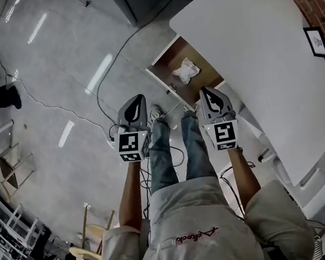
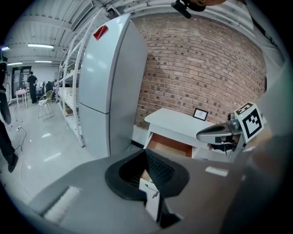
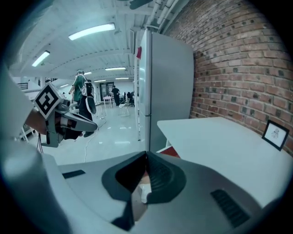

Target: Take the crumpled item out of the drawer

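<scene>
A white crumpled item (image 1: 186, 70) lies in the open wooden drawer (image 1: 169, 58) under the white table (image 1: 258, 45). Both grippers hang above the floor, short of the drawer's front and apart from the item. My left gripper (image 1: 138, 98) has its jaws together with nothing between them; its tips (image 2: 145, 151) meet in the left gripper view. My right gripper (image 1: 204, 90) is shut and empty too, its tips (image 3: 146, 153) touching. The drawer (image 2: 171, 145) shows beyond the left jaws, but the item is hidden there.
A tall grey fridge (image 2: 112, 82) stands left of the table against the brick wall. A small framed picture (image 1: 317, 41) sits on the tabletop. Cables (image 1: 104, 75) trail across the floor. The person's legs (image 1: 176, 148) are below the grippers. Shelving (image 2: 68, 91) lines the hall.
</scene>
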Tool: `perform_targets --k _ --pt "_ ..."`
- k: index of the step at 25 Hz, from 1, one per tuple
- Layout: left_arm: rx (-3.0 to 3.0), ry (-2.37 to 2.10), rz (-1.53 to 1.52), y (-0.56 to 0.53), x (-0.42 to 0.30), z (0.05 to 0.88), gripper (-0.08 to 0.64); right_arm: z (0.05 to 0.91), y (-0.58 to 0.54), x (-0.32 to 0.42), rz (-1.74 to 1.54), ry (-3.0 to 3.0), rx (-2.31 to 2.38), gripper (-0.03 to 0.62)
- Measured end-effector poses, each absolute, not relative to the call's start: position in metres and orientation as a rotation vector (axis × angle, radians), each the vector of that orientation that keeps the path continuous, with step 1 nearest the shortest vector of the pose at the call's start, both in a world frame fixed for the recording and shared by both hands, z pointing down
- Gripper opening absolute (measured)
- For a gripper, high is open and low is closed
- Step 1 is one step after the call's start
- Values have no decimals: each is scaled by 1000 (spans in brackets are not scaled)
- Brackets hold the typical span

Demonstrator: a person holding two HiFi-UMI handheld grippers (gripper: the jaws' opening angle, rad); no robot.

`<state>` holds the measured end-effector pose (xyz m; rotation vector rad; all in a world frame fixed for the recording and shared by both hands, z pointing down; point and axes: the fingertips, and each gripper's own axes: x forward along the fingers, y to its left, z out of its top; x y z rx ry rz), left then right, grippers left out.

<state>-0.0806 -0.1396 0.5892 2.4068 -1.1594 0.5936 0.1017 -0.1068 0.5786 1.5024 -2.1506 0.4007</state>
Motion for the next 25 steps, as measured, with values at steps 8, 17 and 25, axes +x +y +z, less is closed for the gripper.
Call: perform_targets --k 8,17,25 --pt "2367 -1113 586 -109 -67 648 9 642 -77 109 480 -2100 1456 12" --pt "2332 -1129 579 -97 -64 689 9 692 -67 115 497 -2082 1384 12" --pt "2289 -1153 570 -99 -67 729 9 729 -85 114 475 -2088 1300 12"
